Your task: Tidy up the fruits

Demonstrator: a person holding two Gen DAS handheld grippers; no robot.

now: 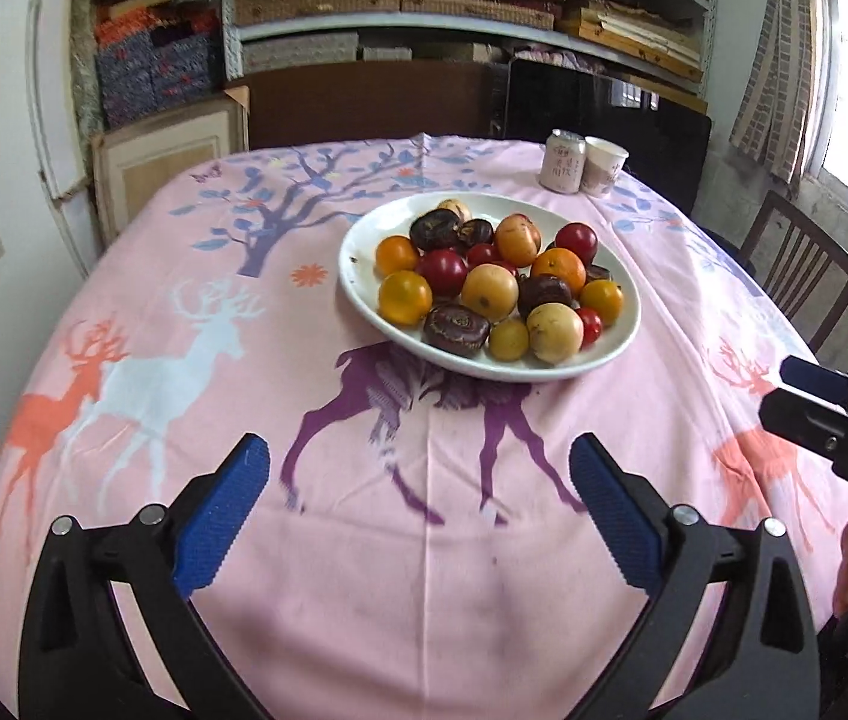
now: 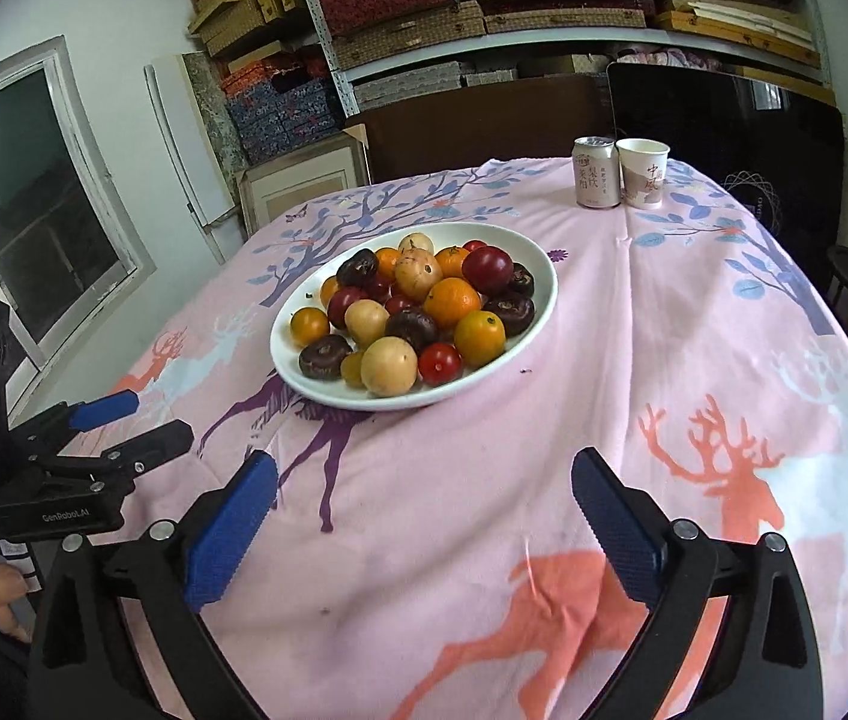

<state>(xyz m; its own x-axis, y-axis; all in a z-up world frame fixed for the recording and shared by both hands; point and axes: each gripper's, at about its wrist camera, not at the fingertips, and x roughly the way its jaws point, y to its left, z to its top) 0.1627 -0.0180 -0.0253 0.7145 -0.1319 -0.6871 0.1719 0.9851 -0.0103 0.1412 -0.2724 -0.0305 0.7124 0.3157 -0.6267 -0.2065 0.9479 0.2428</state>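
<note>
A white oval plate (image 1: 357,240) (image 2: 538,264) sits mid-table, piled with mixed fruit: oranges (image 1: 404,297) (image 2: 452,301), red tomatoes (image 1: 442,272) (image 2: 439,363), pale yellow round fruits (image 1: 554,332) (image 2: 389,366) and dark brown water chestnuts (image 1: 455,330) (image 2: 324,356). My left gripper (image 1: 420,456) is open and empty, above the cloth just short of the plate. My right gripper (image 2: 427,468) is open and empty, near the plate's front right. Each gripper shows at the edge of the other's view: the right one (image 1: 814,414), the left one (image 2: 123,420).
The table wears a pink cloth with deer and tree prints (image 1: 363,570) (image 2: 694,330). A drink can (image 1: 562,160) (image 2: 595,172) and a paper cup (image 1: 604,165) (image 2: 643,172) stand at the far edge. A wooden chair (image 1: 802,276) stands to the right. Shelves of boxes line the back wall.
</note>
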